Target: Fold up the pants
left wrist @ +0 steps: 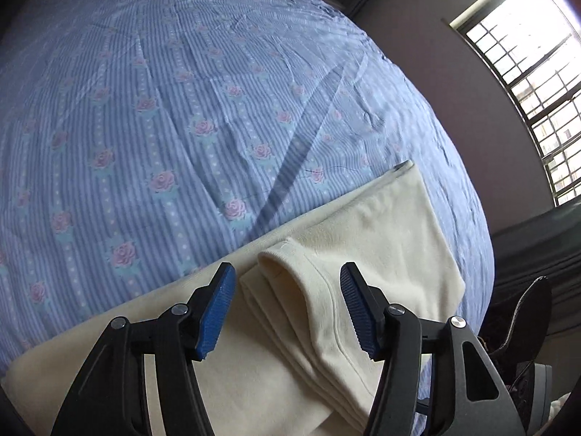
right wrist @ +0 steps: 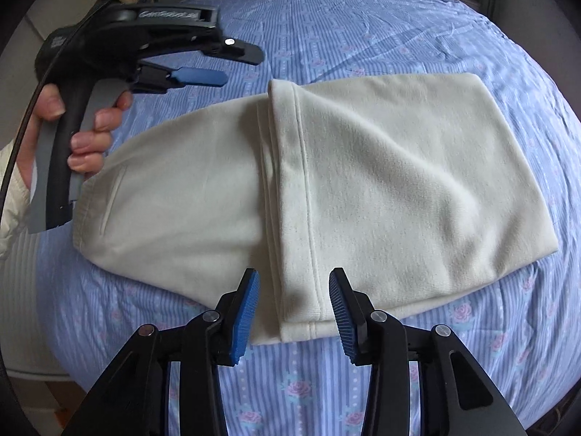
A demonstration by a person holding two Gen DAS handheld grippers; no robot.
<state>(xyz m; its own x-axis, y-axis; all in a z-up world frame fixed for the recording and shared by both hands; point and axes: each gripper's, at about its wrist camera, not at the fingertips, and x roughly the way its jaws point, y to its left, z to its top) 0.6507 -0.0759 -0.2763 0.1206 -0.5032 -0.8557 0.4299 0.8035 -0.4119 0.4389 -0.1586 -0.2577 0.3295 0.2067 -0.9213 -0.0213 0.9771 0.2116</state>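
Cream pants (right wrist: 381, 181) lie folded on a blue striped bedsheet with pink roses (right wrist: 326, 18). The leg hems (right wrist: 287, 167) are laid over the upper part, and the waistband with a pocket slit (right wrist: 109, 196) lies to the left. My right gripper (right wrist: 294, 312) is open and empty above the near edge of the hems. My left gripper (left wrist: 287, 312) is open and empty above the hem end of the pants (left wrist: 326, 290). It also shows in the right wrist view (right wrist: 232, 56), held in a hand at the far left.
The bedsheet (left wrist: 163, 91) spreads wide beyond the pants. A barred window (left wrist: 526, 83) and a wall stand to the right of the bed. Dark shoes (left wrist: 526, 312) lie on the floor by the bed's right edge.
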